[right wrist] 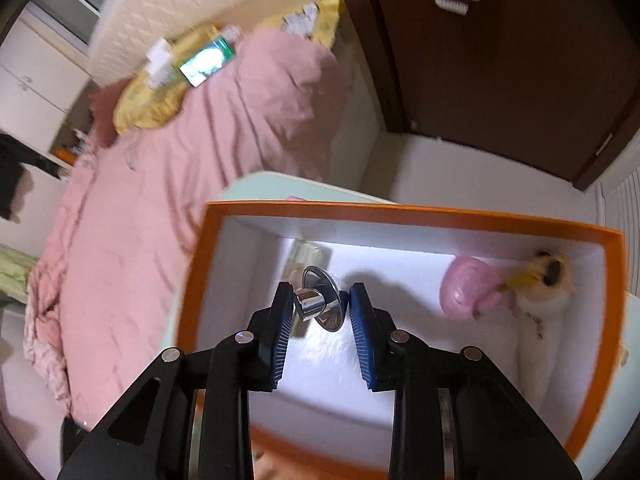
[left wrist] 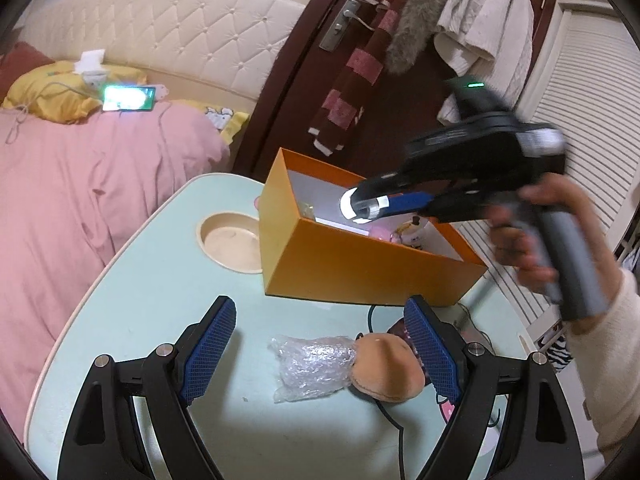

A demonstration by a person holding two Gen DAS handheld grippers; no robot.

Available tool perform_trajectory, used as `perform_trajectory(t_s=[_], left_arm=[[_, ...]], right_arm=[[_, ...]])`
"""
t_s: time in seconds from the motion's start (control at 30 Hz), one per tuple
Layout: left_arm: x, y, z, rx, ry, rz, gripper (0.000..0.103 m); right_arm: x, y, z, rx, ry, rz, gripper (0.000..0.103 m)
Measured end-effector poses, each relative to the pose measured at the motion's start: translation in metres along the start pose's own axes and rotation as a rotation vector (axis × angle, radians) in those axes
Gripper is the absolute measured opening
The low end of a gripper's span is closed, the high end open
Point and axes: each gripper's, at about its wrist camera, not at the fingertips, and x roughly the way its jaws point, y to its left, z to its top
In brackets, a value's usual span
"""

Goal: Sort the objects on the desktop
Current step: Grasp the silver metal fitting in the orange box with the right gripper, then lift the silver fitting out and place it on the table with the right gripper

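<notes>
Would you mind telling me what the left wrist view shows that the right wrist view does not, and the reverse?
Only the left wrist view shows the burger-shaped toy beside a crumpled plastic bag on the table, between the open left gripper's fingers, plus the hand holding the right gripper.

Only the right wrist view shows the shiny metal piece between the right gripper's pads, and a pink item on the box floor.

Both show the orange box, the pink bedding and the lit phone.
</notes>
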Motion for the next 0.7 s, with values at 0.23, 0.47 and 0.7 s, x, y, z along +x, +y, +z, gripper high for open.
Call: perform_trajectory(t_s=[0.23,0.47,0.7], left_arm=[[0.0,0.001,0.0,-0.006,0.002,0.004,0.086],[0.001,0.003,-0.002,-0.004,0.015,0.0,0.086],[0.001,0.002,-0.004,0.011,0.016,-0.001,0.086]], right_arm=[[-0.072,-0.011,-0.058,-0.008,-0.135,0.055,0.031],[-0.086,-0.039,-0.126,0.026,-0.211,-0.026,0.031],[-0.057,-0.059,-0.167,0.052,-0.231,-0.11,0.031]])
